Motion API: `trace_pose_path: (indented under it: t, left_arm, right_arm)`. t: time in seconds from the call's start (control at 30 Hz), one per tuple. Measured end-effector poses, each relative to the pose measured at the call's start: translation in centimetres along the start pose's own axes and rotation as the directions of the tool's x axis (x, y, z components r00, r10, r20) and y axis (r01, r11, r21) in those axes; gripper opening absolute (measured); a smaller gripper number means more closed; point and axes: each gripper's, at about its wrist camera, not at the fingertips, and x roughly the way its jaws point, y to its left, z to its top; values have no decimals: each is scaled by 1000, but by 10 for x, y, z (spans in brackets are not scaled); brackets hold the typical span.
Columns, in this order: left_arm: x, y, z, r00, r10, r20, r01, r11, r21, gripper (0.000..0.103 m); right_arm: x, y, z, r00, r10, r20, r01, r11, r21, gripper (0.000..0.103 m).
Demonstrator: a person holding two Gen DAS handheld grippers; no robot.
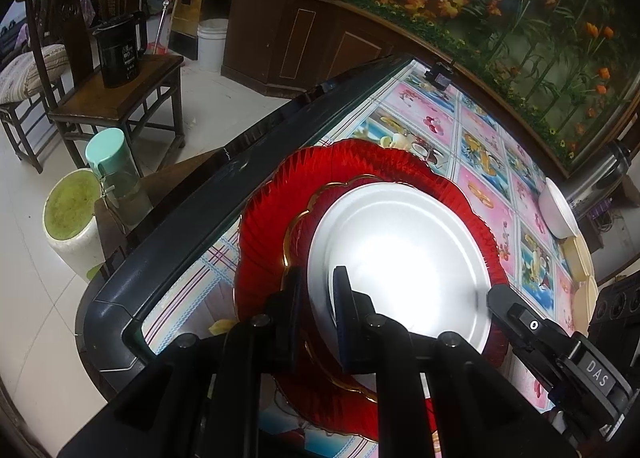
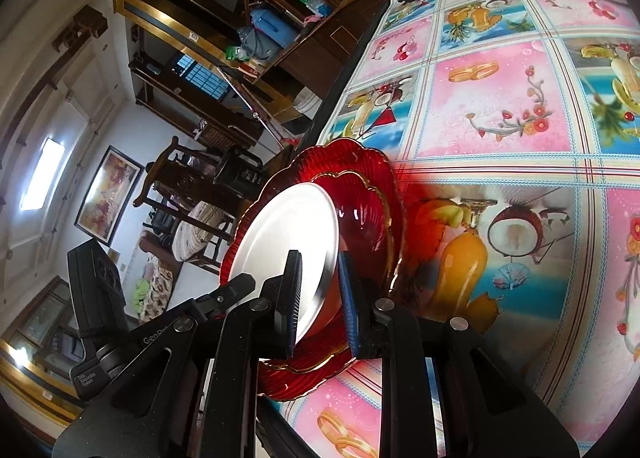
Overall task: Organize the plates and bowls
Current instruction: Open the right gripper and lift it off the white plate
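I find the round white metal plate [image 1: 404, 258] stacked on two scalloped red glass plates [image 1: 272, 242] at the table's [image 1: 184, 298] edge. My left gripper [image 1: 318, 286] and right gripper [image 2: 320, 278] each pinch its rim, nearly closed. A white bowl [image 1: 558, 212] and cream dishes [image 1: 580, 262] remain unsorted.
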Motion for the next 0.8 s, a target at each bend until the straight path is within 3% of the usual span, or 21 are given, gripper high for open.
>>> trace_pose_path:
  t: [0.13,0.23,0.33,0.4,0.43,0.5,0.7,0.8]
  left_arm:
    - [-4,-5,0,998,62,33,-63,997,39,16]
    - [-9,-10,-1,988,129,80,-135,988,75,38]
    - [-17,-14,0,982,144,124,-156,984,92,48]
    - [-24,-17,-1,966,189,175,-208,973,99,61]
    - [-26,-17,0,960,202,195,-224,969,100,68]
    - [-34,-17,1,946,223,237,-251,963,96,71]
    - [-56,-14,4,891,276,361,-309,950,37,79]
    - [-65,-13,5,881,270,389,-299,954,16,80]
  right_arm:
    - [-2,-3,1,1000,28,10,-28,1000,-2,20]
    - [-5,-8,1,998,65,21,-65,998,-1,20]
    - [-12,-11,3,995,91,41,-91,996,-16,26]
    - [-20,-15,6,992,104,69,-103,995,-17,35]
    - [-24,-17,7,989,120,83,-119,993,-10,47]
    - [-33,-22,11,983,150,109,-151,988,3,63]
    - [-61,-42,21,973,129,192,-139,989,42,70]
    - [-73,-60,26,973,89,215,-115,987,111,70]
